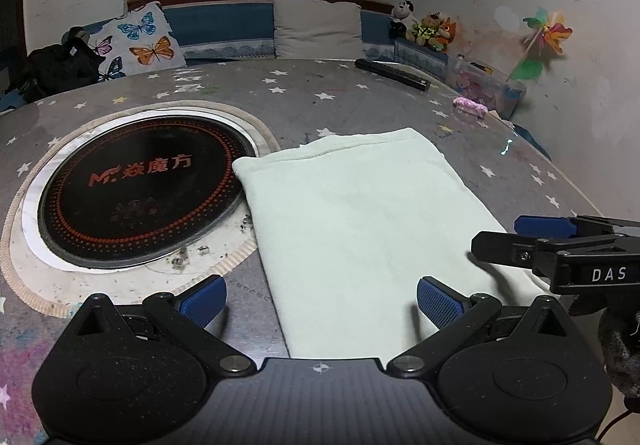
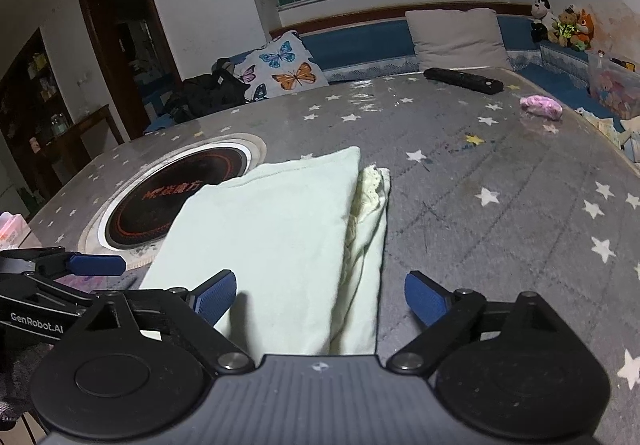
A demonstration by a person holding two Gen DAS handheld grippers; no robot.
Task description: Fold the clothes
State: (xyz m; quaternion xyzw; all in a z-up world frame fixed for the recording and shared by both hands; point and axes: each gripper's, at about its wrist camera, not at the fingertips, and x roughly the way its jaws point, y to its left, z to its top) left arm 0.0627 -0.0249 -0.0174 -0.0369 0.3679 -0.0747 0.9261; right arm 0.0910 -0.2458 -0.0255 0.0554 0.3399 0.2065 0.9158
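Note:
A pale green garment (image 1: 360, 221) lies folded into a long rectangle on the grey star-patterned table (image 1: 360, 101). It also shows in the right wrist view (image 2: 272, 245), where lace-edged layers show along its right side. My left gripper (image 1: 320, 301) is open and empty, just above the garment's near end. My right gripper (image 2: 320, 297) is open and empty, over the garment's near right edge. The right gripper also reaches in at the right of the left wrist view (image 1: 532, 241). The left gripper shows at the left of the right wrist view (image 2: 92, 265).
A round black hotplate (image 1: 140, 189) is set in the table left of the garment, which overlaps its rim. A black bar (image 1: 392, 74) and a pink bundle (image 1: 470, 107) lie at the far side. Cushions (image 1: 316, 27), plush toys (image 1: 428, 27) and a toy box (image 1: 484, 89) line the bench behind.

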